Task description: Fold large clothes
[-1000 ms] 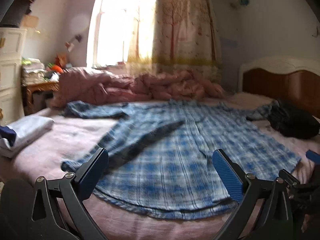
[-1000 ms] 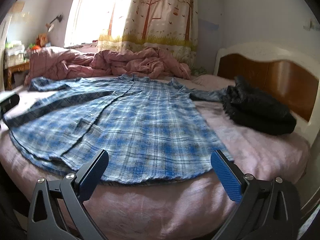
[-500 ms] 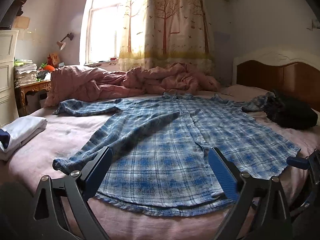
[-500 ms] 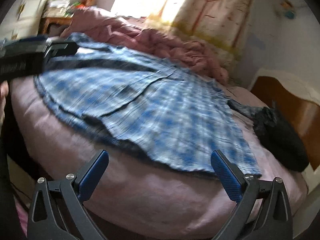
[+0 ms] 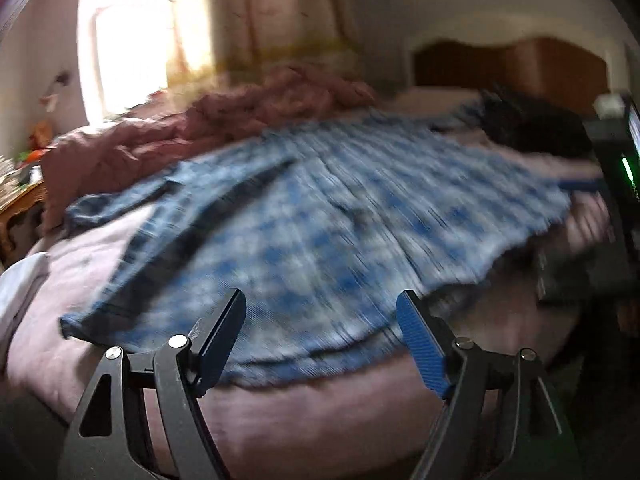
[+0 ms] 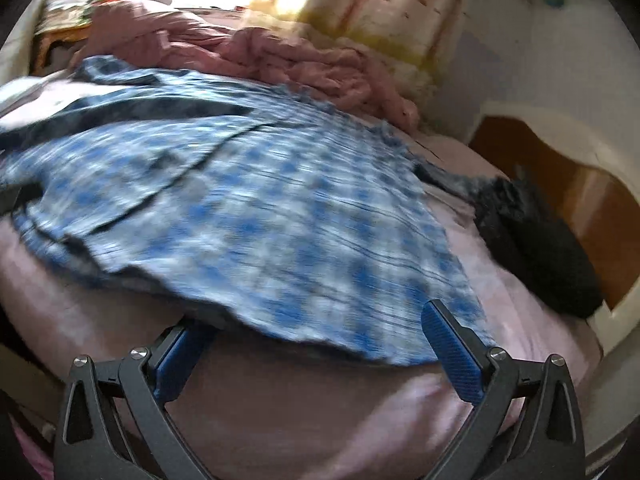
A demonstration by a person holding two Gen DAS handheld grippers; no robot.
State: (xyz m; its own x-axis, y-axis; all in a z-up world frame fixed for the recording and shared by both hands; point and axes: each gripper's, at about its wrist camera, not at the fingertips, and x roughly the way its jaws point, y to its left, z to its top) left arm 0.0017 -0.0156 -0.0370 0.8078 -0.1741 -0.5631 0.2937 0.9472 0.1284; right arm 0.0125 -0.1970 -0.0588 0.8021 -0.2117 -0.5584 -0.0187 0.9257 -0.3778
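I see a crumpled pink blanket (image 6: 256, 56) bunched at the far side of the pink bed sheet (image 6: 304, 408). A black bundle of cloth (image 6: 536, 248) lies beside the brown wooden headboard (image 6: 580, 200). A cream patterned curtain (image 5: 280, 12) hangs by the bright window (image 5: 128, 40).

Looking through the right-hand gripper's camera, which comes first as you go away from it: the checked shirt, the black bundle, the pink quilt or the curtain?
From the right gripper, nearest first:
1. Checked shirt, its hem right at the fingertips, spread across the bed.
2. Black bundle, off to the right by the headboard.
3. Pink quilt, heaped beyond the shirt's far edge.
4. Curtain, at the back against the wall.
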